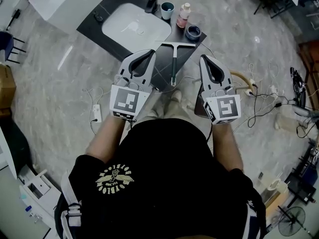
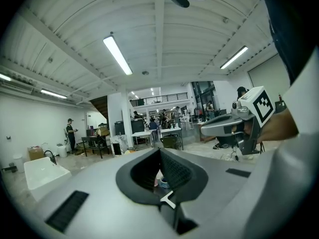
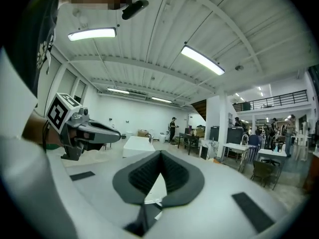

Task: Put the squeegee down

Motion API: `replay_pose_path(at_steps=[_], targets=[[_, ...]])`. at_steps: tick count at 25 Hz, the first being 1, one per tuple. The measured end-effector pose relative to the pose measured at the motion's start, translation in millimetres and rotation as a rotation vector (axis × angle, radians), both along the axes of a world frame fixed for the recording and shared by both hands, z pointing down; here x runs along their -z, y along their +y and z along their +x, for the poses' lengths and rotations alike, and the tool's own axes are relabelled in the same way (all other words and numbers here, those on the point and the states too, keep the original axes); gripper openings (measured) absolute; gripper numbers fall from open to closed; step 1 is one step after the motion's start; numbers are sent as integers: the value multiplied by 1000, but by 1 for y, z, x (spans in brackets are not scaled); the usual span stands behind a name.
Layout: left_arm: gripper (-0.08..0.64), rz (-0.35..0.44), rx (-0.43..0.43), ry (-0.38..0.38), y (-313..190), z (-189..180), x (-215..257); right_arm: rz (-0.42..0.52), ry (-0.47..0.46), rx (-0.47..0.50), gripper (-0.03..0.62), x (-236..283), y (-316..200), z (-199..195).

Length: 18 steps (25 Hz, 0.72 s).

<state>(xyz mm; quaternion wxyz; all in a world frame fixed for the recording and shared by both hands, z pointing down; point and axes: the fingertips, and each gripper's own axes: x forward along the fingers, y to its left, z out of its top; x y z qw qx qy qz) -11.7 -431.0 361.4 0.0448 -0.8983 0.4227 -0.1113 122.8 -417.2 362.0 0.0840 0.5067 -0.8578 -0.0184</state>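
Note:
The squeegee (image 1: 174, 59) lies flat on the dark counter (image 1: 99, 21), its blade across the far end and its thin handle pointing toward me. Neither gripper touches it. My left gripper (image 1: 149, 52) is held up to the left of the handle, jaws together with nothing between them. My right gripper (image 1: 204, 58) hovers to the right of it, also shut and empty. The left gripper view looks level across the room over its closed jaws, with the right gripper (image 2: 234, 126) beside it. The right gripper view shows its own closed jaws and the left gripper (image 3: 84, 131).
A white basin (image 1: 137, 26) with a black faucet (image 1: 151, 1) is set in the counter. A teal cup (image 1: 167, 9), a pink bottle (image 1: 184, 15) and a blue jar (image 1: 193, 32) stand at the counter's far right. A power strip (image 1: 96, 113) and cables (image 1: 259, 101) lie on the floor.

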Motion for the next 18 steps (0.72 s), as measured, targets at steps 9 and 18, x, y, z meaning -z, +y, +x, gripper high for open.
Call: replay_pose_path(at_steps=[9,18], targets=[[23,-3,-10,8,1,7,1,-65,-18,28,28,-5,4,-4],[23,-2,-52,12,-3,28,-2,-106,-15,24,28,-14,2,-1]])
